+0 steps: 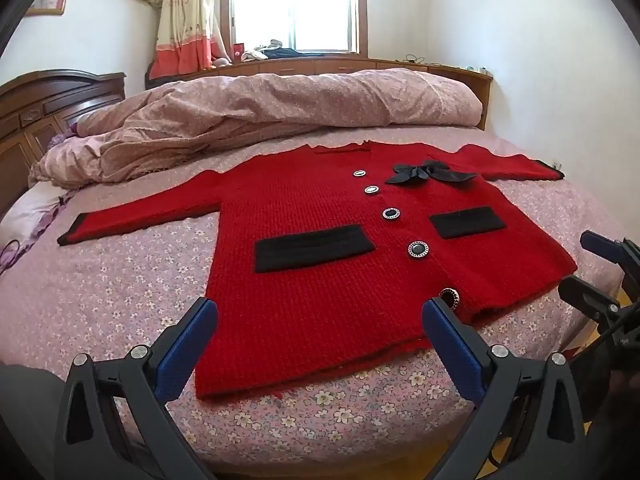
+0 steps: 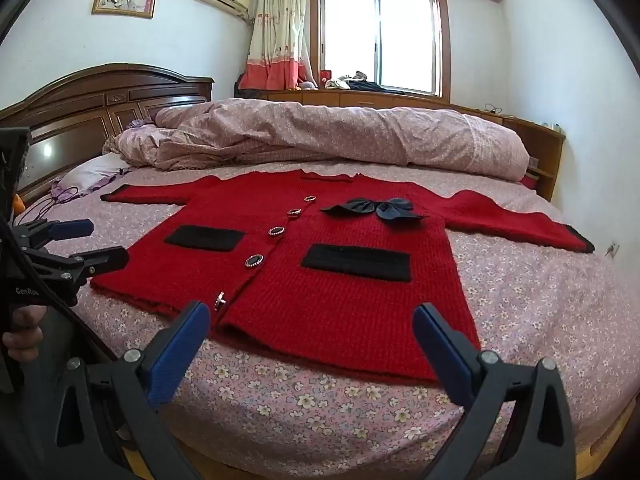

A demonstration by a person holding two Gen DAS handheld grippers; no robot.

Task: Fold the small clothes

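Pink floral sheeting covers the bed (image 1: pixel 120 288), with a rumpled duvet (image 1: pixel 280 100) heaped along the far side. Spread flat and face up on the near half lies the red knitted cardigan (image 1: pixel 320 280), both sleeves stretched out left and right, hem nearest the cameras. It carries two black pocket flaps (image 1: pixel 312 246), a black bow (image 1: pixel 428 174) near the collar and a row of buttons (image 1: pixel 418 249) down the front.

The left gripper (image 1: pixel 320 312) hovers over the near left part of the hem, its jaws spread wide and empty. The right gripper (image 2: pixel 312 316) hangs over the near right part, equally wide and holding nothing.

Folding seems not yet begun: this looks like the approach. The next move likely calls for pinching a sleeve or side edge cleanly, lifting only one layer of knit without dragging the sheet.
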